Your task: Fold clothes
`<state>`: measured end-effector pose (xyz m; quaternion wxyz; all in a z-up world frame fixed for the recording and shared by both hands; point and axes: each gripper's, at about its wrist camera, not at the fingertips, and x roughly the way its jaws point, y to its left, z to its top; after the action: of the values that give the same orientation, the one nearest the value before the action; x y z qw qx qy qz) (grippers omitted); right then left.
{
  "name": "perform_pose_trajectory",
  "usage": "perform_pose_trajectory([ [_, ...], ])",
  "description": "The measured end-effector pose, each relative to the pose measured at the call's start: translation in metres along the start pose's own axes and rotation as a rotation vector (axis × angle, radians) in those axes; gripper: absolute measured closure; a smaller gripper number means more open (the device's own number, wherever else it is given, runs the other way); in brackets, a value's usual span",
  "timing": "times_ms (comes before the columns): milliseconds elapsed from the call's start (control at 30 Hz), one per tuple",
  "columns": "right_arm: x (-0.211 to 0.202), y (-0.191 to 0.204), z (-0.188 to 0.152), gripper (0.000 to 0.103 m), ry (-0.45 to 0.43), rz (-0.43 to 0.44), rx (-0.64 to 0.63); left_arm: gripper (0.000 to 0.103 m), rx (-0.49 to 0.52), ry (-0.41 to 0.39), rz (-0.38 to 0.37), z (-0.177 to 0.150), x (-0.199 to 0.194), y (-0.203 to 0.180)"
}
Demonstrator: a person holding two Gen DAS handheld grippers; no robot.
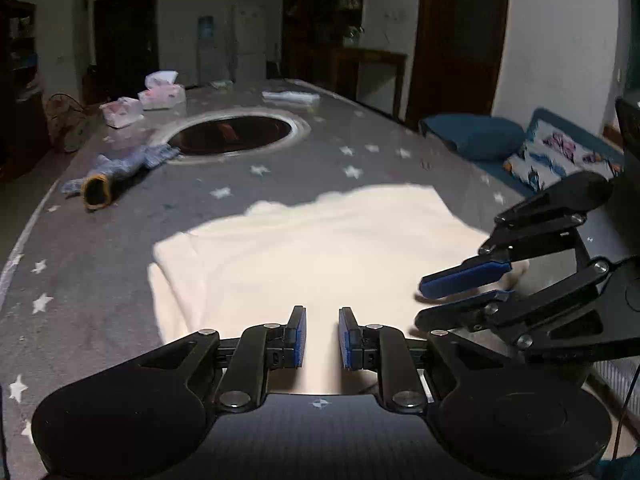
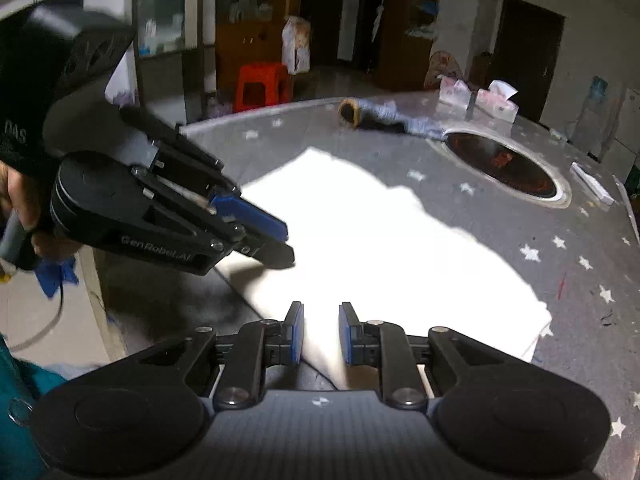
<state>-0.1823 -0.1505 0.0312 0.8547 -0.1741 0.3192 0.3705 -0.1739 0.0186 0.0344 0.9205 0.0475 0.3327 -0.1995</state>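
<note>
A white garment (image 1: 312, 248) (image 2: 380, 240) lies spread on the grey star-patterned table cover (image 1: 80, 260) (image 2: 580, 280), its near edge by both grippers. In the left wrist view my left gripper (image 1: 322, 320) has the white cloth filling the narrow gap between its blue pads. My right gripper (image 1: 421, 302) sits just to its right, jaws pinched on a fold at the garment's right corner. The right wrist view shows my right gripper (image 2: 320, 316) shut on the near cloth edge. There my left gripper (image 2: 289, 245), held by a hand (image 2: 16, 200), pinches the garment's left edge.
A blue knitted piece with a yellow cuff (image 1: 120, 172) (image 2: 384, 120) lies beyond the garment. Behind it sit a round dark inset (image 1: 234, 134) (image 2: 504, 168), tissue packs (image 1: 160, 92) (image 2: 496, 102) and a flat white item (image 1: 290, 96). Blue cushions (image 1: 476, 136) flank the table's right side.
</note>
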Motion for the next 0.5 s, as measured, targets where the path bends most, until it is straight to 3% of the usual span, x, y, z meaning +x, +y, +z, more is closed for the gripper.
perform_pose_trajectory([
  [200, 0.008, -0.008, -0.010, 0.084, 0.026, -0.003, 0.060, 0.081, -0.045, 0.032, 0.036, -0.006, 0.002, 0.013],
  [300, 0.000, -0.009, -0.007, 0.070, -0.004, -0.003, 0.072, 0.068, -0.059, 0.015, 0.043, -0.005, -0.006, 0.015],
  [500, 0.004, -0.015, -0.008, 0.066, -0.022, -0.028, 0.116, 0.065, -0.139, 0.016, 0.052, -0.006, -0.007, 0.027],
])
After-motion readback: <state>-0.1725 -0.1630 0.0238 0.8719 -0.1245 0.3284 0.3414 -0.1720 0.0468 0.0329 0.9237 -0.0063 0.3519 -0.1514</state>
